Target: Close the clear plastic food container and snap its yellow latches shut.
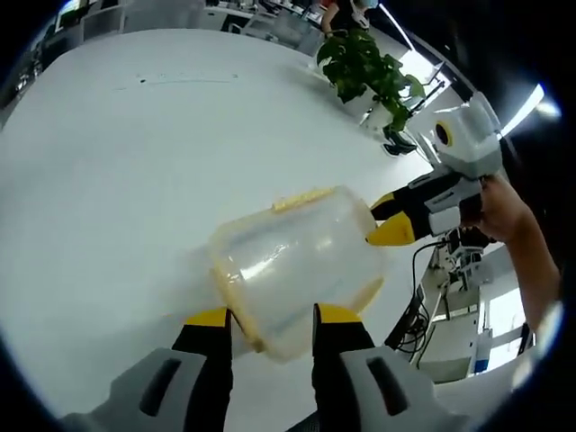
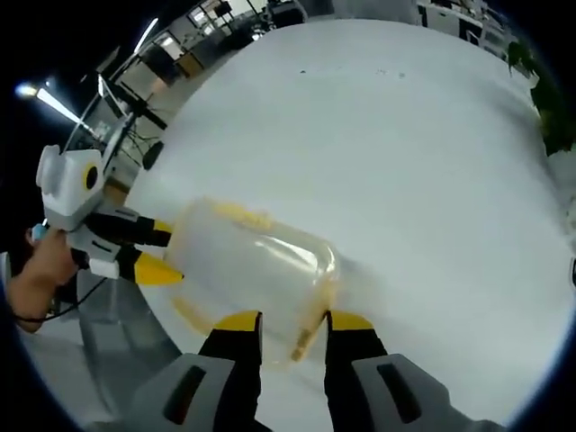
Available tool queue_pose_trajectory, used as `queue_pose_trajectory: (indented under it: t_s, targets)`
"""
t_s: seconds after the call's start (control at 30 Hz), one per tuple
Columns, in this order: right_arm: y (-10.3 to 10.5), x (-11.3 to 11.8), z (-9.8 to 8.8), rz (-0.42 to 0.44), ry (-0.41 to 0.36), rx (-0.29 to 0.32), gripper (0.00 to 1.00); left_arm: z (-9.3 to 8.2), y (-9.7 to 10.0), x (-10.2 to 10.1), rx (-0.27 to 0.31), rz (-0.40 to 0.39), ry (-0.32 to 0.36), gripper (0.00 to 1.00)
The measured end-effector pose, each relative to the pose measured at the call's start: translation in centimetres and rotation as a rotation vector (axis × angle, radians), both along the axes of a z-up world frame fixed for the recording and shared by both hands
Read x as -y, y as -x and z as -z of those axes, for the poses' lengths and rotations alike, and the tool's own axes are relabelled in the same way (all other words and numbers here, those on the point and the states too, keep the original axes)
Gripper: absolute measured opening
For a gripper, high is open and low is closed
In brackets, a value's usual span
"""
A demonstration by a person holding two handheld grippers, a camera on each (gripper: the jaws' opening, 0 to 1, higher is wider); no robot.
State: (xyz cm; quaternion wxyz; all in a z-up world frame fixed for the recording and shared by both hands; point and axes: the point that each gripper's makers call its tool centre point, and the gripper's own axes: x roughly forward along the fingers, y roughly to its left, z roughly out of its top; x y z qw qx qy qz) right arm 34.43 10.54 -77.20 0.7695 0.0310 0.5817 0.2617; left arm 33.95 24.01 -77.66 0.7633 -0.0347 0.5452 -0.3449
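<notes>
In the left gripper view the clear plastic food container [image 1: 297,265] sits at centre frame, slightly blurred, tilted above the white bench [image 1: 117,171], with a yellow latch [image 1: 302,199] along its upper edge. The left gripper [image 1: 270,317] rises from the bottom of the frame, its yellow-tipped jaws narrowed onto the container's near edge. The right gripper [image 1: 389,220] enters from the right of that frame, held by a hand [image 1: 499,211], its jaws set at the container's far end; whether they clamp it I cannot tell. A potted plant [image 1: 369,72] stands at the upper right. In the right gripper view the right gripper's jaws straddle the container's rim at lower centre.
</notes>
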Motion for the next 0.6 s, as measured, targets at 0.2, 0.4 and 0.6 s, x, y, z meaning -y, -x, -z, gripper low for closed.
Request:
queue_pose_trajectory:
  t_s: [0.2, 0.4, 0.6]
  targets:
    - [0.0, -0.2, 0.0, 0.035, 0.002, 0.004, 0.24, 0.0, -0.5, -0.5, -0.002, 0.018, 0.000, 0.32]
    - [0.0, -0.4, 0.0, 0.067, 0.005, 0.004, 0.25, -0.1, -0.7, -0.7, 0.004, 0.030, 0.005, 0.32]
    - [-0.4, -0.5, -0.2, 0.070, 0.030, 0.025, 0.26, -0.2, -1.3, -0.8, 0.018, 0.007, 0.018, 0.34]
